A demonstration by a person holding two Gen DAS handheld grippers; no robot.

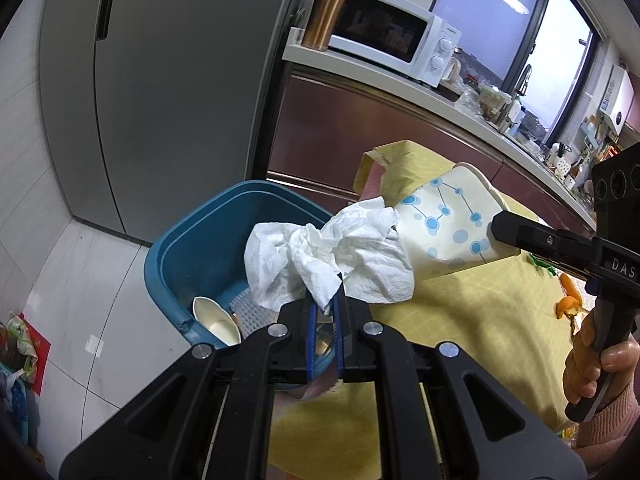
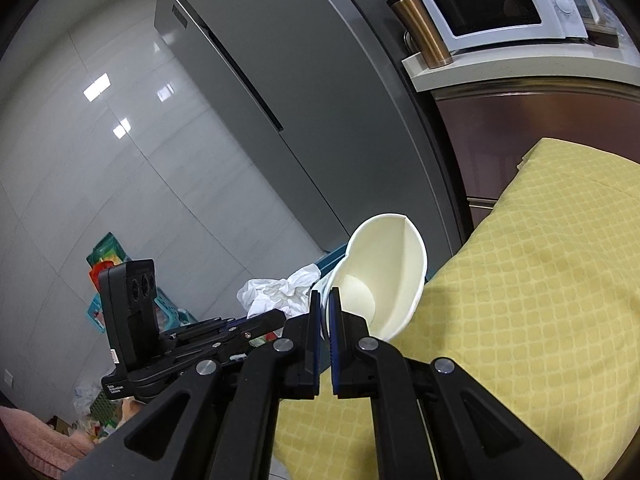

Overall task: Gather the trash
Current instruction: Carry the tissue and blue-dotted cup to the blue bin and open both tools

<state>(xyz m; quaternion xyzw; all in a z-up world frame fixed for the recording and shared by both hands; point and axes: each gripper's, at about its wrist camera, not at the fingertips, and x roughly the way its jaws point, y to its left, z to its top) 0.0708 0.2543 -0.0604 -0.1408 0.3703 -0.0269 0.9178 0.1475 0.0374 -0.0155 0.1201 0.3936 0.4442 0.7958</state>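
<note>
Status: I'm holding both loads at the blue bin [image 1: 176,248], nothing released yet.

Already done, by the look of it: one white paper cup [image 1: 216,320] is lying on its side at the bottom of the bin.

Left gripper [image 1: 324,308]: I'm pinching a crumpled white tissue [image 1: 332,256], jaws nearly closed on its lower corner. The wad is hanging above the fingertips, over the bin's near-right rim, partly over the opening. Judging from that, a small push forward and it should drop clean.

Right gripper [image 2: 325,312]: I'm clamping the wall of a dotted paper cup [image 1: 448,228] near its base, jaws almost fully closed on it. The cup is tilted, mouth toward the bin, sitting over the edge of the yellow tablecloth [image 1: 460,320], just beside the tissue. It's not over the opening yet, so I'm guessing it needs to go further left.

Left to do: drop both. Orange peel scraps [image 1: 568,300] are showing on the cloth near my right hand [image 1: 596,364]; probably next. Can't tell whether more trash lies out of view.
</note>
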